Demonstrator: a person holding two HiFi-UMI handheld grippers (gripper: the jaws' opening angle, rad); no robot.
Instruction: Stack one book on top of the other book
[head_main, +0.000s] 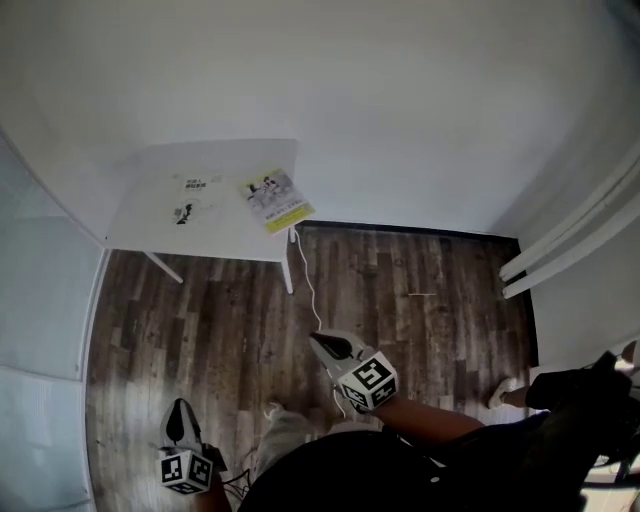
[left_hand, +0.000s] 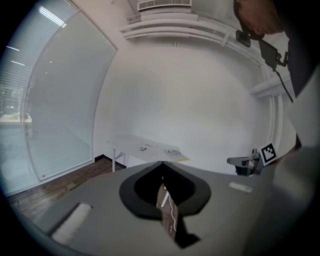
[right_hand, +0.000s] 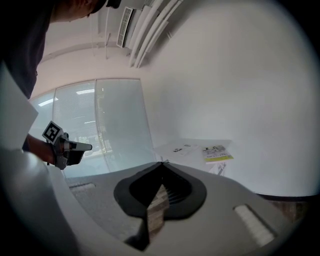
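- On the white rectangular worktop (head_main: 140, 228) by the wall, a thin white book (head_main: 200, 197) and a yellow-banded white book (head_main: 274, 199) lie flat just beside each other, unstacked.
- Over the dark wood plank floor (head_main: 430, 300), well apart from both books, the left gripper (head_main: 180, 408) is clenched with nothing in it.
- The right gripper (head_main: 322, 345) is clenched and empty too.

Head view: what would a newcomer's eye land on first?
A white table stands by the wall at upper left, bearing a white book and a yellow-edged book side by side. Low in the picture, above the dark wood floor, the left gripper and right gripper are both shut and empty, well short of the table.
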